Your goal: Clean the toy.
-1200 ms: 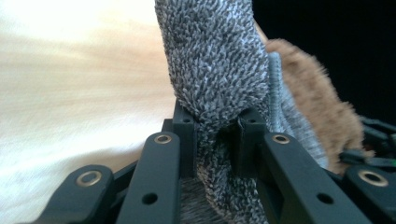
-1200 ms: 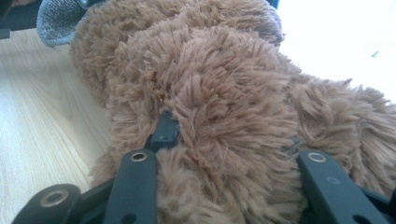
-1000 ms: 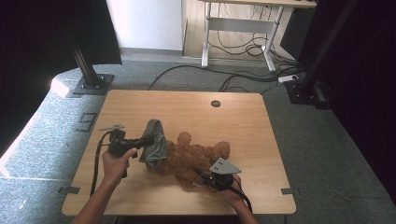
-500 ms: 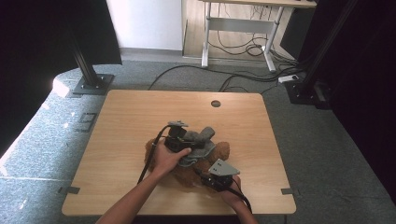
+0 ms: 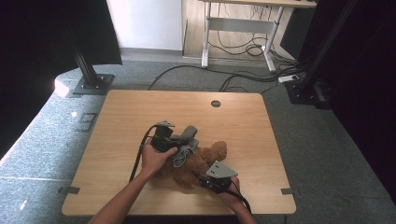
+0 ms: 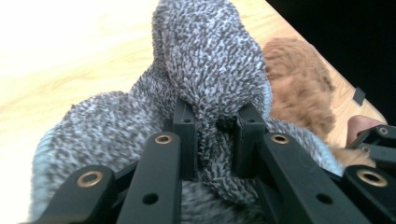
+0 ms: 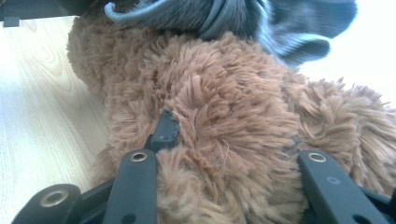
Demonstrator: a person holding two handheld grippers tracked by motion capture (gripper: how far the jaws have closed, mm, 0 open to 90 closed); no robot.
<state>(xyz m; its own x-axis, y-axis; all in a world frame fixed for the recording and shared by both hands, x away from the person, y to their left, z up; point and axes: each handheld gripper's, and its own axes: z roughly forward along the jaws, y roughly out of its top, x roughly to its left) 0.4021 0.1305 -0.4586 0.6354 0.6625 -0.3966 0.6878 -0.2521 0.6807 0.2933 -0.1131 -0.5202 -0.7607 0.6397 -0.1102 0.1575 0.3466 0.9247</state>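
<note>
A brown teddy bear (image 5: 205, 161) lies on the wooden table (image 5: 140, 112), right of centre. My left gripper (image 5: 183, 142) is shut on a grey knitted sock (image 5: 187, 140) and holds it over the bear's upper part. In the left gripper view the jaws (image 6: 215, 123) pinch a fold of the sock (image 6: 205, 60), with the bear (image 6: 299, 79) behind it. My right gripper (image 5: 201, 177) is at the bear's near side. Its jaws (image 7: 229, 135) are sunk into the fur (image 7: 224, 93), one fingertip (image 7: 166, 130) showing and the other buried. The sock (image 7: 261, 18) drapes across the bear's top.
A round cable hole (image 5: 215, 103) sits near the table's far edge. Bare wood spreads to the left (image 5: 116, 140) and behind the bear. Black stand feet (image 5: 91, 84) and cables lie on the floor beyond the table.
My left gripper has carried the grey sock to the right, from beside the bear to on top of it. The right gripper has stayed on the bear.
</note>
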